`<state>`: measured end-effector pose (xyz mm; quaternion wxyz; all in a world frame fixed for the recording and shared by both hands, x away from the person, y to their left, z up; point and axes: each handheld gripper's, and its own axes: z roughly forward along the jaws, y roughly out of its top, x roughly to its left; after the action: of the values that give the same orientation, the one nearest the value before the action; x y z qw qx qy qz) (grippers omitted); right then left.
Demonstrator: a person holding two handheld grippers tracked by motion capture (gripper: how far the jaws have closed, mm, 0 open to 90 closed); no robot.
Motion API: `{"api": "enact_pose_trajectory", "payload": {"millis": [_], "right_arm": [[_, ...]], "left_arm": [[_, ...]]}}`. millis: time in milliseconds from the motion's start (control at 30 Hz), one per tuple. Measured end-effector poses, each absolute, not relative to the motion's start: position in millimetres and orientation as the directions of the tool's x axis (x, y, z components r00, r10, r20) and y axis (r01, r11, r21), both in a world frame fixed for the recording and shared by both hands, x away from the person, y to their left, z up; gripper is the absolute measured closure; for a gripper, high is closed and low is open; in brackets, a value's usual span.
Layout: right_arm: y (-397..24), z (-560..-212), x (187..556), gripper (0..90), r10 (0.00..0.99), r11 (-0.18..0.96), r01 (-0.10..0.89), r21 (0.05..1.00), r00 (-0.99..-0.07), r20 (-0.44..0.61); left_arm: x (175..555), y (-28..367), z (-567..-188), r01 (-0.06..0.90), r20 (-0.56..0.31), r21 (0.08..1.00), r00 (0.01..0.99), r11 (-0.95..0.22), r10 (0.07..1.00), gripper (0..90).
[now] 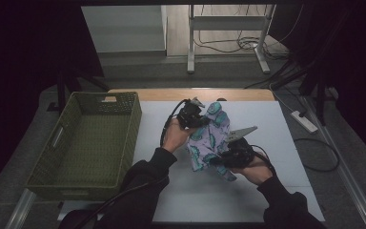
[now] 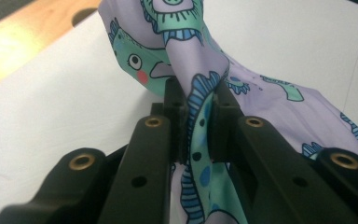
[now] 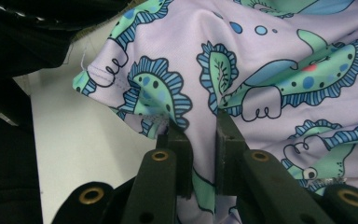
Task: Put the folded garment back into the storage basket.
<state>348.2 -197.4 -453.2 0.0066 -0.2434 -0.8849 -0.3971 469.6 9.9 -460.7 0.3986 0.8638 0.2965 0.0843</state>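
A lilac cloth printed with green and blue dinosaurs hangs above the white tabletop between both hands. My left gripper is shut on the cloth's upper edge; in the left gripper view the cloth runs pinched between the black jaws of the left gripper. My right gripper is shut on a lower part; in the right gripper view the cloth bunches between the jaws of the right gripper, a stitched hem corner to the left.
A green woven basket stands at the left edge of the white table, with nothing visible inside. A wooden strip runs along the far edge. Cables lie on the floor to the right.
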Motion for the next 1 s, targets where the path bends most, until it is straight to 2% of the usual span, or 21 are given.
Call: {"api": "enact_pose_trajectory", "payload": {"millis": [500, 1000], "right_arm": [[-164, -421, 349, 79.7, 0.359, 0.531, 0.380, 0.757, -0.910, 0.205], [-110, -399, 356, 79.7, 0.281, 0.530, 0.329, 0.782, -0.938, 0.204]], "left_arm": [[462, 47, -415, 0.424, -0.050, 0.764, 0.790, -0.486, 0.611, 80.8], [456, 106, -389, 0.453, -0.067, 0.776, 0.752, -0.440, 0.656, 80.8]]}}
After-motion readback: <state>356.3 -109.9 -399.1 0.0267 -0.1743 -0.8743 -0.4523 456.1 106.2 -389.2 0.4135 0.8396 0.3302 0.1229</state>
